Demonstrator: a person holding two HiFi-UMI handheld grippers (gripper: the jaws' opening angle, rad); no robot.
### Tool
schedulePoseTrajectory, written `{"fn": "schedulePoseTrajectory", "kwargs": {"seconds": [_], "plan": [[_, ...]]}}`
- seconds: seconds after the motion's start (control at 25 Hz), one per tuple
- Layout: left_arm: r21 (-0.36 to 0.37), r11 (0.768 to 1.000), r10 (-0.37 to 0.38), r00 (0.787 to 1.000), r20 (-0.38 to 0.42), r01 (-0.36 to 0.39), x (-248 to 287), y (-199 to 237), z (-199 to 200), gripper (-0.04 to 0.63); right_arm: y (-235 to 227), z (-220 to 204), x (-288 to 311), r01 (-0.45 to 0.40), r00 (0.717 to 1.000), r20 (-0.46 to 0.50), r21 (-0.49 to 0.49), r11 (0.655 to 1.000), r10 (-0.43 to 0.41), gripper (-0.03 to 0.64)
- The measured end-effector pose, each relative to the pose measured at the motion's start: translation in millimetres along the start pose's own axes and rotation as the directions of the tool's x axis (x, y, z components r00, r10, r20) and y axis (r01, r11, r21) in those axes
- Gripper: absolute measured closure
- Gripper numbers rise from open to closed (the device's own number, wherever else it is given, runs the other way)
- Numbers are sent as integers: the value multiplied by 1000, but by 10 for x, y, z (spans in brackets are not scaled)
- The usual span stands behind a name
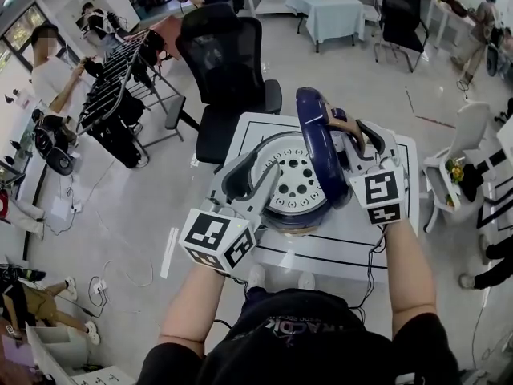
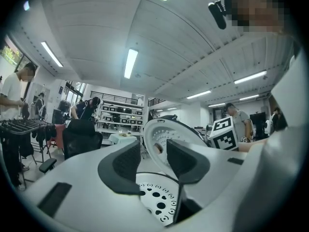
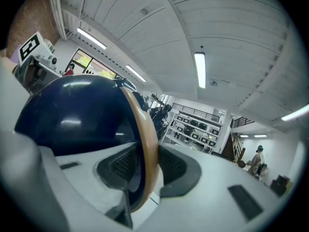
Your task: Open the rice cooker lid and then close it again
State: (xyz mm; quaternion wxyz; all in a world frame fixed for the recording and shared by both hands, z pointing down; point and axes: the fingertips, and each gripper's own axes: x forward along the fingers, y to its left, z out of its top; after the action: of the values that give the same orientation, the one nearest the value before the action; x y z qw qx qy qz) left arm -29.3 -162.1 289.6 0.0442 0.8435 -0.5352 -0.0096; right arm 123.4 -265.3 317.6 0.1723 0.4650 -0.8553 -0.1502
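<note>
Lid (image 1: 314,147): dark blue dome, standing raised and close to upright over the rice cooker (image 1: 282,217); its tan rim (image 3: 145,144) is facing the right gripper view.
Rice cooker: sitting open on the white tabletop (image 1: 337,243), just in front of the person, showing a round white perforated plate (image 1: 292,181) inside.
Right gripper (image 1: 346,128): fingers (image 3: 176,166) are clamping the lid's rim, one pad on the blue outer shell, the other on the inner side. Its marker cube (image 1: 383,195) is sitting close to the person's forearm.
Left gripper (image 1: 255,181): hovering over the near left side of the cooker; fingers (image 2: 126,161) are standing apart and gripping nothing. Between them the left gripper view is showing the lid's white inner face (image 2: 161,132) farther off and the perforated plate below.
Surroundings: a black office chair (image 1: 228,62) is standing just beyond the tabletop; other people are working farther off in the room.
</note>
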Motion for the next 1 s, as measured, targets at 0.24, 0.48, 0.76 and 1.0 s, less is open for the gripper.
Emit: {"fn": "schedulePoseTrajectory", "kwargs": {"seconds": [0.24,0.48,0.76,1.0], "plan": [[-5,1000,1,1000,-8,-1,-183,334,47,502,400,162,148,4,999,-50,-166,986,-13,492],[1,1000,-12,1000,-22,12,-359,600,69,579,813,214,266,-19,993,-114,-338,941,-21,485],[-15,998,-57,998,-41,57,-377,752,-2,592,1139,167,375,-49,985,-169,-440,897,-29,479],[-44,993,-117,990,-73,114,-282,787,-172,592,1302,100,436,-72,976,-215,-496,865,-42,476]]}}
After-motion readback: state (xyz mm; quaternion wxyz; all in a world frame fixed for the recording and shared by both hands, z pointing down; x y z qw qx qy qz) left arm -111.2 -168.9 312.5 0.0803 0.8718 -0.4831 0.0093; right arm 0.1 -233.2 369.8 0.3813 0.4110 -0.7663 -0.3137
